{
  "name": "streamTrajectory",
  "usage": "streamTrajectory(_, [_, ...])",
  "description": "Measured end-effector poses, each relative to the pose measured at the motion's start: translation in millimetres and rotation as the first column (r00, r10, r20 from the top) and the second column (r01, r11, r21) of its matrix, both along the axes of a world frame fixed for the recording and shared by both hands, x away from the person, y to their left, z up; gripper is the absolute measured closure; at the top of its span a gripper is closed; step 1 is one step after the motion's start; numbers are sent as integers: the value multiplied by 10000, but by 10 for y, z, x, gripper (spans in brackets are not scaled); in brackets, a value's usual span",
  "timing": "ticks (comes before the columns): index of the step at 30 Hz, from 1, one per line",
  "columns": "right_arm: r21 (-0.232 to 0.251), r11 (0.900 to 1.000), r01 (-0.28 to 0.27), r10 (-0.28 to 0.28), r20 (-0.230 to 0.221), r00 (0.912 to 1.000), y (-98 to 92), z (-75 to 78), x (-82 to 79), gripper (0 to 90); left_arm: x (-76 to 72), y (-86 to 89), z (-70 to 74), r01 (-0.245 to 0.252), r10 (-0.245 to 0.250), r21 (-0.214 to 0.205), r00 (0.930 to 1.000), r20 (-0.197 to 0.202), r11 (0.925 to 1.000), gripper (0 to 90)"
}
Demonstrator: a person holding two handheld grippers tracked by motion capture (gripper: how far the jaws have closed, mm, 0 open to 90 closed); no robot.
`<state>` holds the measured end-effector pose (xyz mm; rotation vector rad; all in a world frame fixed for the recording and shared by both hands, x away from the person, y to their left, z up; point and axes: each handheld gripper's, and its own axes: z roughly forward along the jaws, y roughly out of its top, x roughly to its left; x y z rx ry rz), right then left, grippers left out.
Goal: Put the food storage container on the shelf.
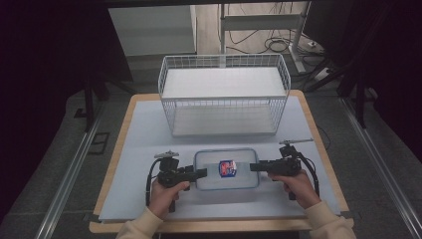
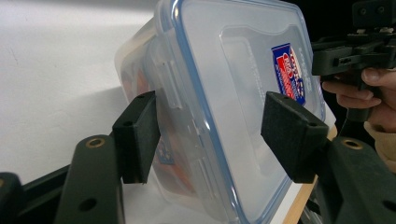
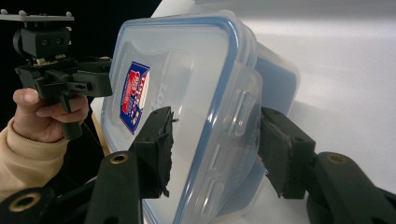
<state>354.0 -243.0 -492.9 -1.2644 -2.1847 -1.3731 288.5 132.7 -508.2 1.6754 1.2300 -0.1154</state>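
My left gripper point(image 1: 201, 173) clamped the near end of the clear lidded container point(image 1: 226, 169), seemingly gripping its lid and base. My right gripper point(image 1: 255, 167) straddled the opposite end, its pads apparently touching. The container lay on the white tabletop point(image 1: 144, 129), before the wire basket point(image 1: 224, 94).

My left gripper point(image 1: 201, 173) & right gripper point(image 1: 254, 167): black bodies, brass screws in jaw arms, grey plate on top, black cables. My sleeves point(image 1: 142, 226): cream knit cuffs.
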Motion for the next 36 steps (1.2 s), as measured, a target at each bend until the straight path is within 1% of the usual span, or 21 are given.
streamTrajectory(6, [-61, 10000, 73, -72, 234, 9997, 2, 28, -65, 490, -49, -1, 14, -118, 118, -32, 9998, 129, 9999, 411])
streamTrajectory(8, [-22, 9999, 104, -103, 229, 9997, -2, 29, -73, 495, -56, -1, 23, -51, 51, 31, 9998, 175, 10000, 415])
streamTrajectory(12, [120, 9997, 193, -195, 170, 9997, -16, 36, -89, 509, -67, -2, 36, -112, 112, 36, 9997, 236, 9999, 427])
streamTrajectory(15, [121, 9997, 208, -211, 263, 9994, -16, 45, -98, 512, -72, -9, 50, -187, 185, 52, 9995, 265, 9998, 431])
streamTrajectory(18, [146, 9995, 269, -272, 263, 9993, -13, 54, -106, 514, -78, -9, 64, -212, 209, 102, 9994, 278, 9997, 435])
streamTrajectory(22, [134, 9995, 282, -286, 344, 9990, -6, 75, -112, 517, -90, -21, 92, -318, 309, 245, 9988, 383, 9992, 438])
streamTrajectory(24, [119, 9995, 305, -310, 445, 9985, -2, 86, -118, 517, -92, -22, 96, -346, 337, 198, 9985, 422, 9992, 441])
streamTrajectory(27, [148, 9994, 319, -325, 488, 9983, -5, 101, -123, 517, -89, -12, 102, -303, 296, 167, 9987, 414, 9994, 446])
streamTrajectory(29, [172, 9993, 335, -344, 528, 9980, -5, 108, -126, 517, -89, -15, 110, -362, 358, 81, 9984, 440, 9993, 446])
streamTrajectory(36, [277, 9990, 364, -384, 752, 9964, 1, 145, -139, 518, -97, 0, 167, -423, 418, 67, 9972, 613, 9991, 448])
